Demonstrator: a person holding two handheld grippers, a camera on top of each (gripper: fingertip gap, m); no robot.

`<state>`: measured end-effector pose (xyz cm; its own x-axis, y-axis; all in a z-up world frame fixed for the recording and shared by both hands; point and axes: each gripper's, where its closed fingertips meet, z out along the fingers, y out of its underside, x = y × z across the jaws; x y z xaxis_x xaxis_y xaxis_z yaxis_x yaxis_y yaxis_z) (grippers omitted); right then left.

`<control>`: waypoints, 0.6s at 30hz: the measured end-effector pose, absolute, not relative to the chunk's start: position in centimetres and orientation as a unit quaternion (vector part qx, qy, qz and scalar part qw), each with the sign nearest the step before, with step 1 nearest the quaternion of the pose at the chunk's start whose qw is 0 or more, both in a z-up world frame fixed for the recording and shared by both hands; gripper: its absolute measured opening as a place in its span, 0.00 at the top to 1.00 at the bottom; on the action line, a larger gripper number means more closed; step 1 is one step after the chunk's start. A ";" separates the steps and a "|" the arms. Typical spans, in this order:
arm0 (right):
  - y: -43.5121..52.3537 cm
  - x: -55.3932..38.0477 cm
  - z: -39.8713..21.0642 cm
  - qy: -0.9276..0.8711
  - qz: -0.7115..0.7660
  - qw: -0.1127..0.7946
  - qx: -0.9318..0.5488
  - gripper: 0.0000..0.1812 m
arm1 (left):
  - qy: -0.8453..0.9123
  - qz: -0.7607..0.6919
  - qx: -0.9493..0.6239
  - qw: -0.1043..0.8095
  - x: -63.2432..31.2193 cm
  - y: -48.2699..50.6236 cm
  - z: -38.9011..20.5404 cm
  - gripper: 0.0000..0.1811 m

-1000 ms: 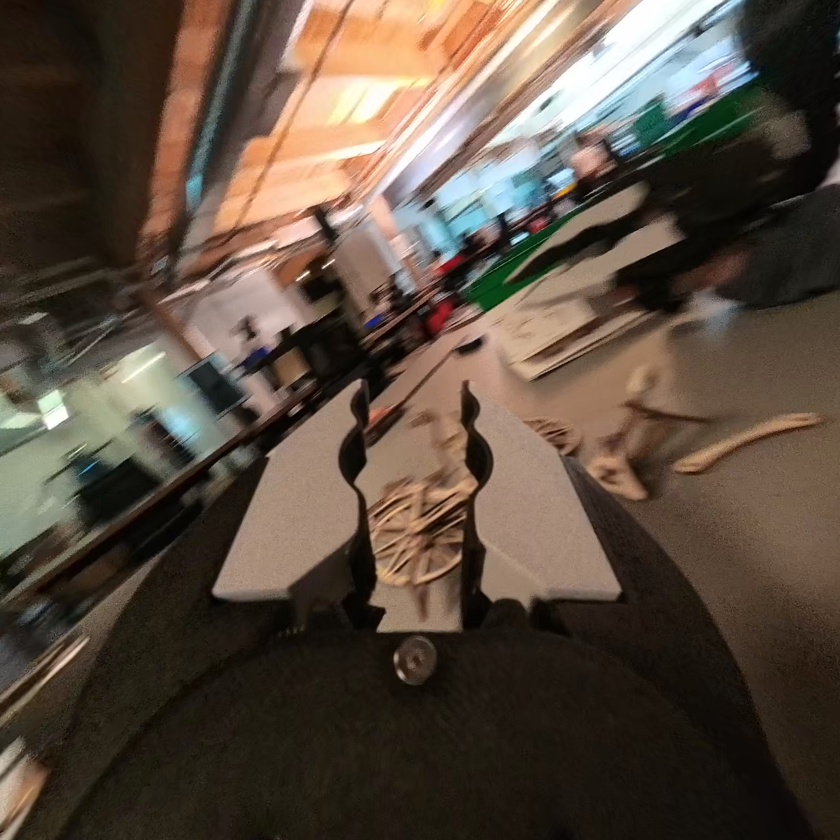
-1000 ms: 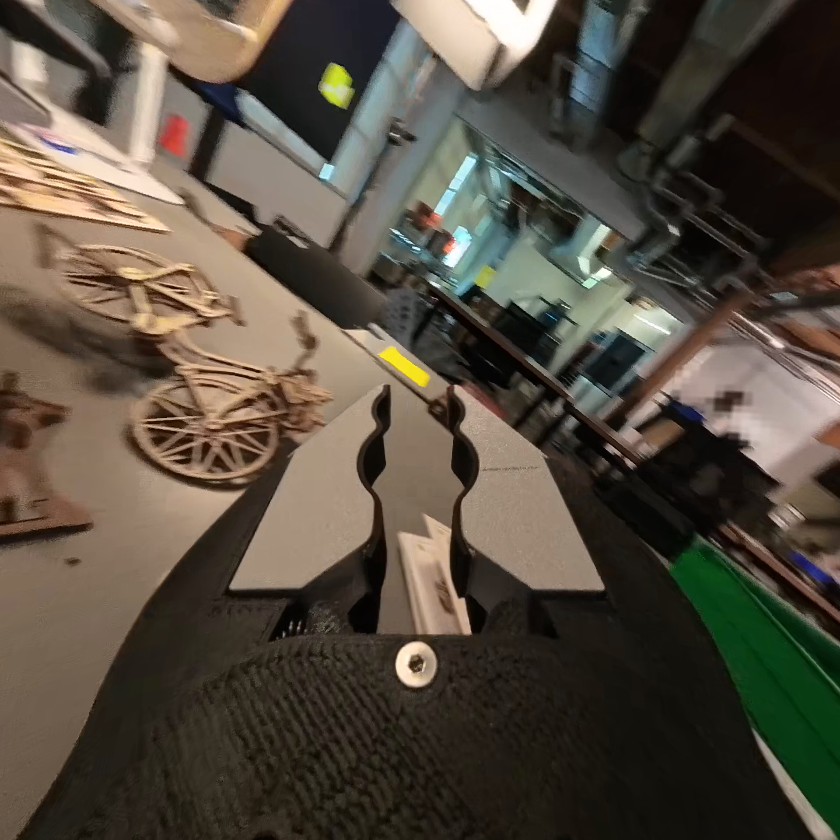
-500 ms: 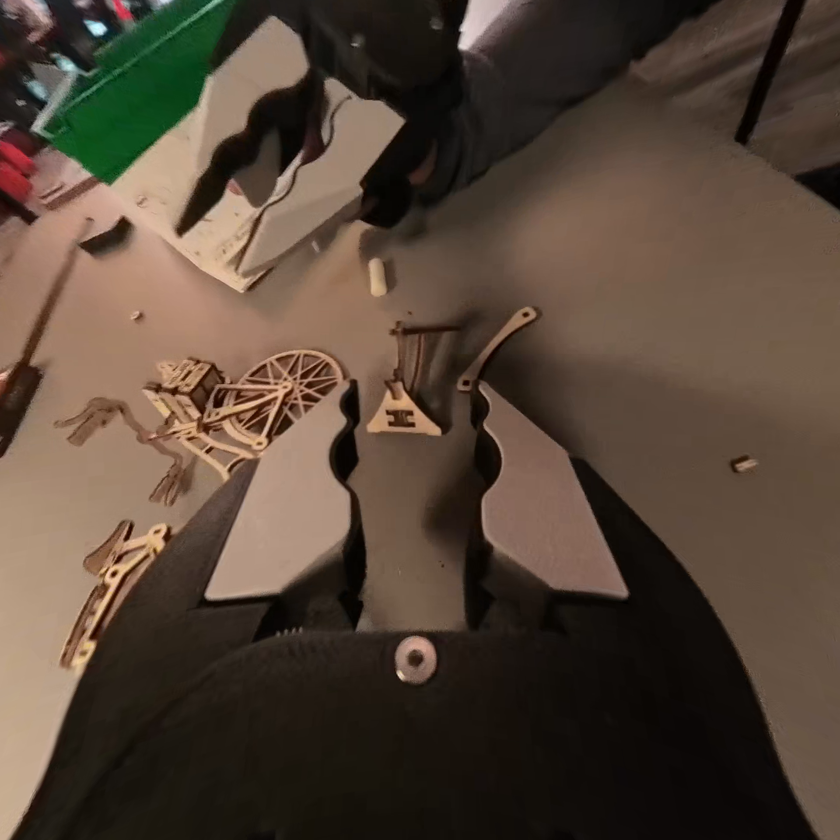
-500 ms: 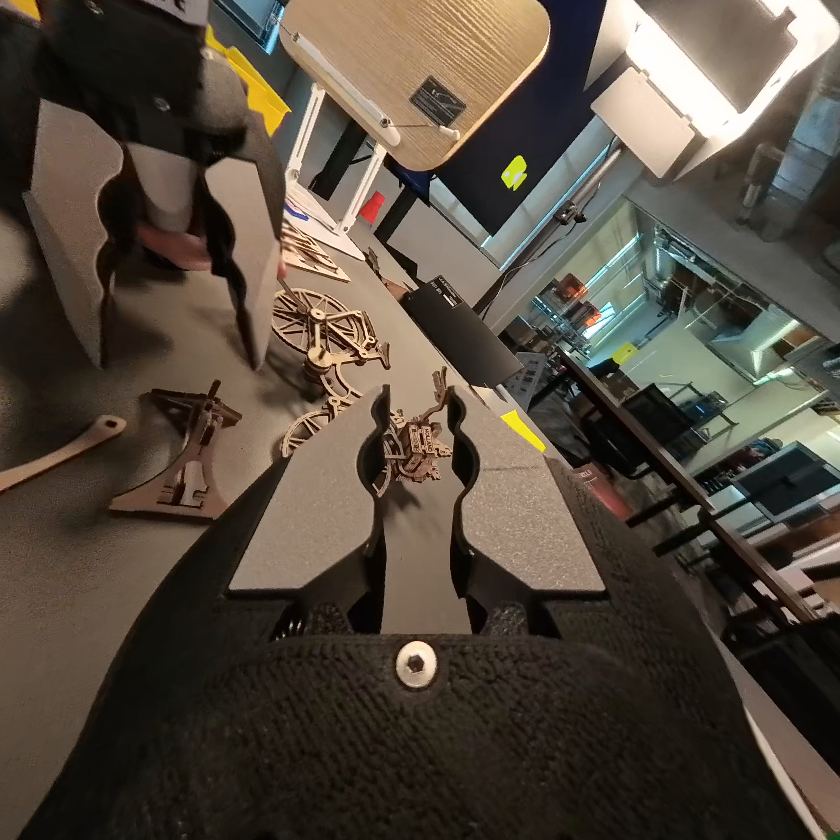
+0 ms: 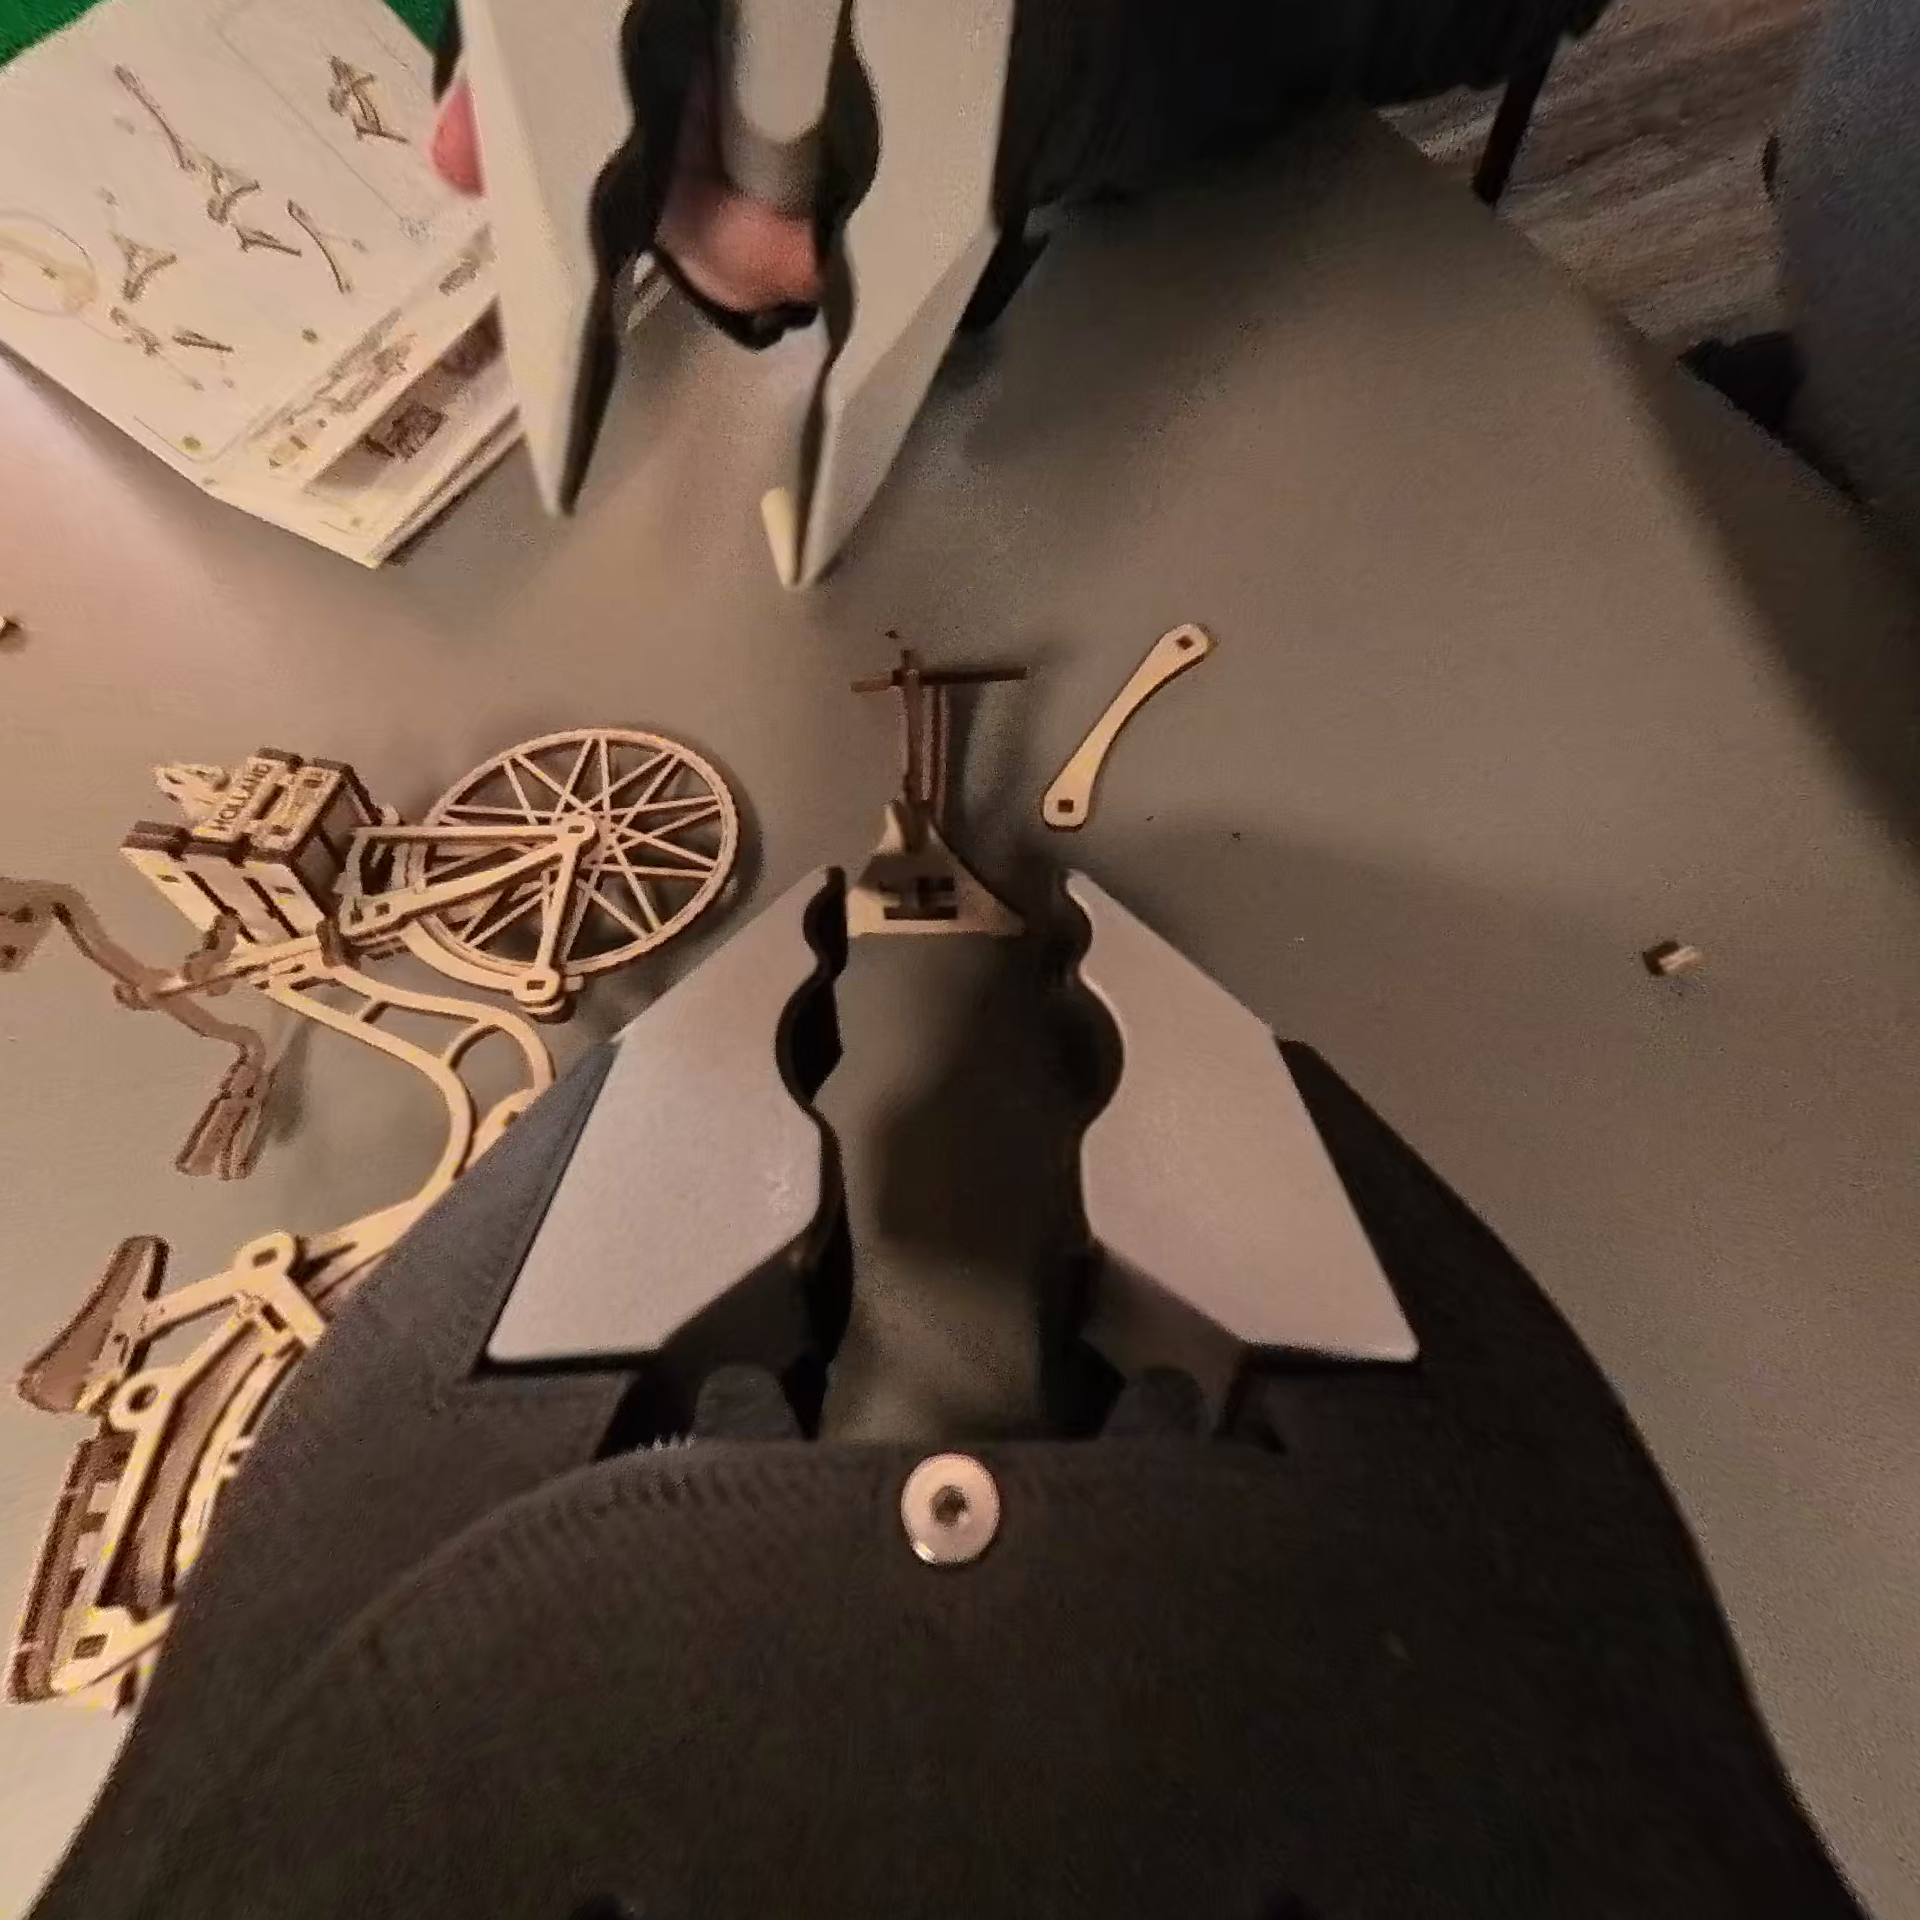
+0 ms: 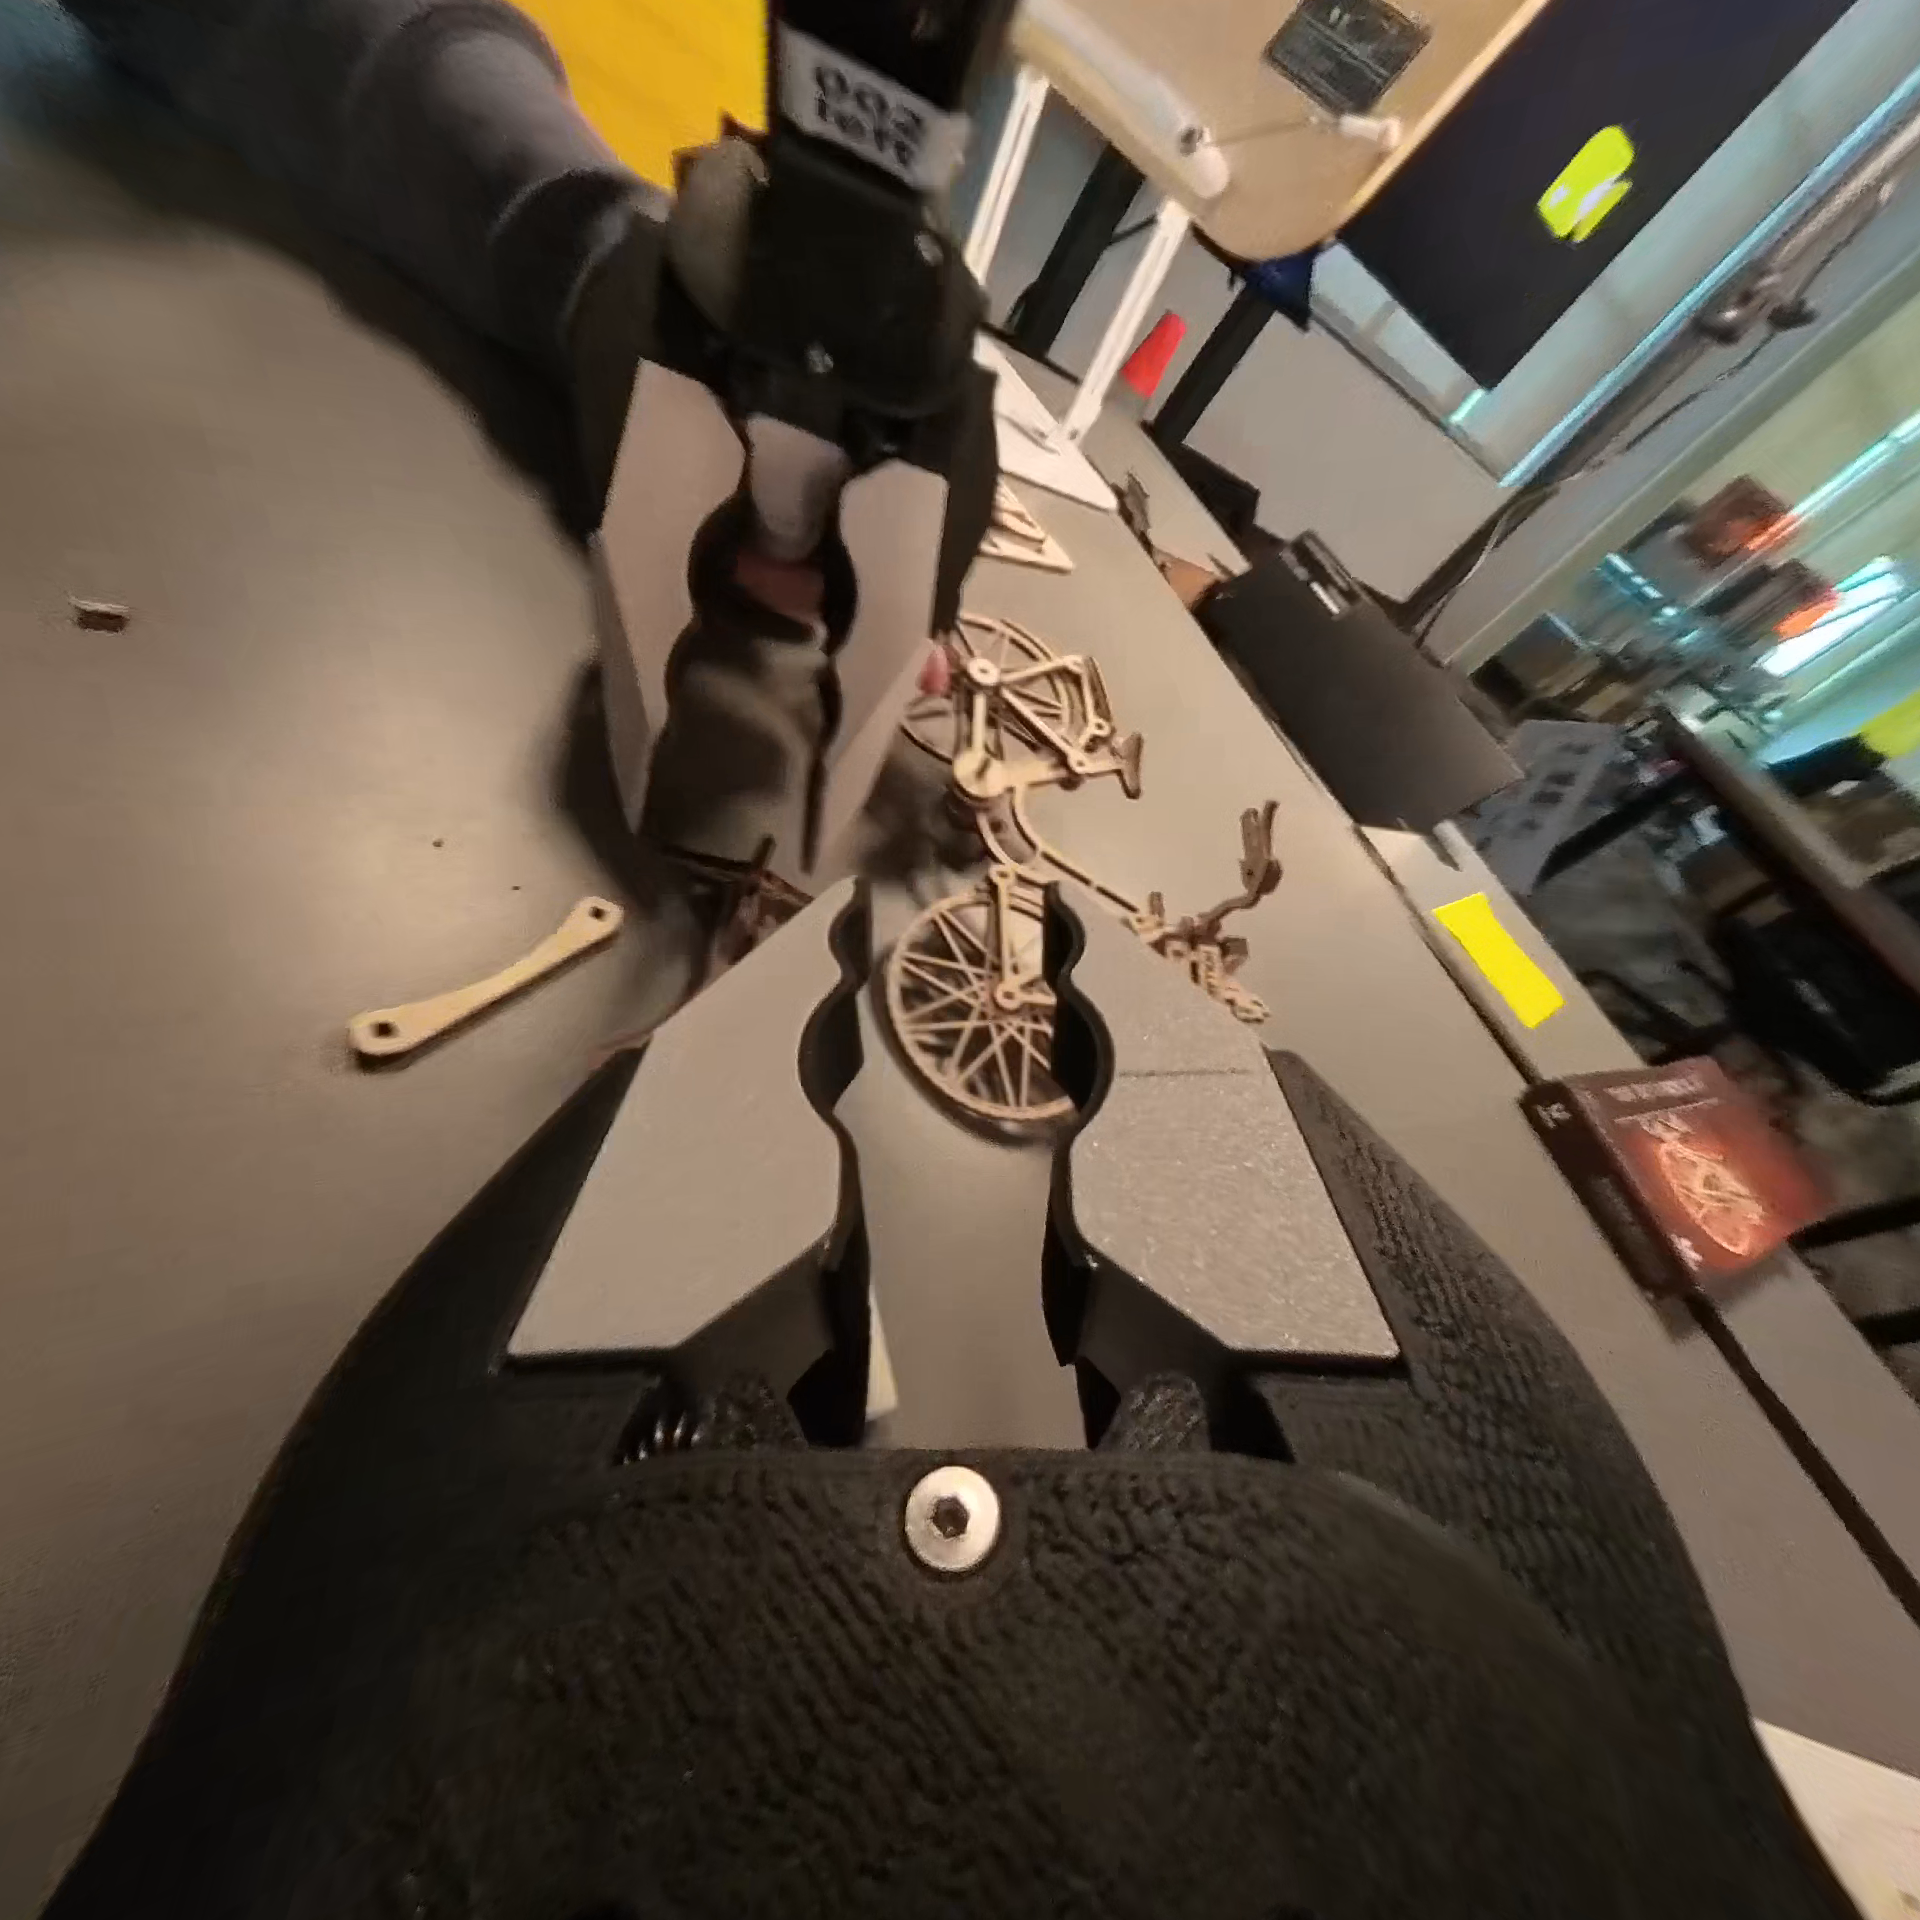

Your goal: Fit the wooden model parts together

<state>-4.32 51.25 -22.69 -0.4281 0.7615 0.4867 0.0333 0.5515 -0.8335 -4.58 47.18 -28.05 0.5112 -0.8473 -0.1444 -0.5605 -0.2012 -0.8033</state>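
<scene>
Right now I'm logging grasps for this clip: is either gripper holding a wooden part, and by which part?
Nothing is held. The left gripper is open above the small wooden stand; the right gripper is open, empty, above the table.

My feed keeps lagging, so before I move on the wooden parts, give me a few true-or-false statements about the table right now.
1. Both grippers are open and hold nothing. True: the left gripper and the right gripper each show a clear gap between the fingers.
2. The curved wooden strip is already fixed to the bicycle. False: it lies loose on the table.
3. The small wooden stand lies just ahead of the left gripper. True.
4. The bicycle model stands upright on its wheels. False: it lies flat on its side.
5. The instruction sheets lie on top of the bicycle. False: they lie apart from it.
</scene>
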 end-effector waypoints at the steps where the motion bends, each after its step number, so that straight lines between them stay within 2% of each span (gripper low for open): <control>1: 50.7 -4.1 -22.5 -0.748 0.406 0.451 -0.270 0.83 | 0.464 -0.175 -0.760 0.420 -4.6 47.2 -28.2 0.77; 6: 49.1 -4.1 -24.3 -0.766 0.427 0.324 -0.355 0.83 | 0.459 -0.195 -0.772 0.394 -4.6 47.3 -28.6 0.75; 10: 48.6 -4.3 -25.7 -0.779 0.399 0.272 -0.399 0.90 | 0.455 -0.183 -0.779 0.391 -4.8 47.6 -28.9 0.78; 18: 49.2 -3.4 -25.8 -0.798 0.376 0.280 -0.379 0.89 | 0.455 -0.179 -0.780 0.391 -4.8 47.6 -28.9 0.79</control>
<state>-3.42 49.23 -25.81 -0.5556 0.8155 0.1621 0.3939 0.4299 -0.8124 -4.81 47.64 -28.94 0.5222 -0.8493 -0.0777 -0.5696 -0.2795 -0.7729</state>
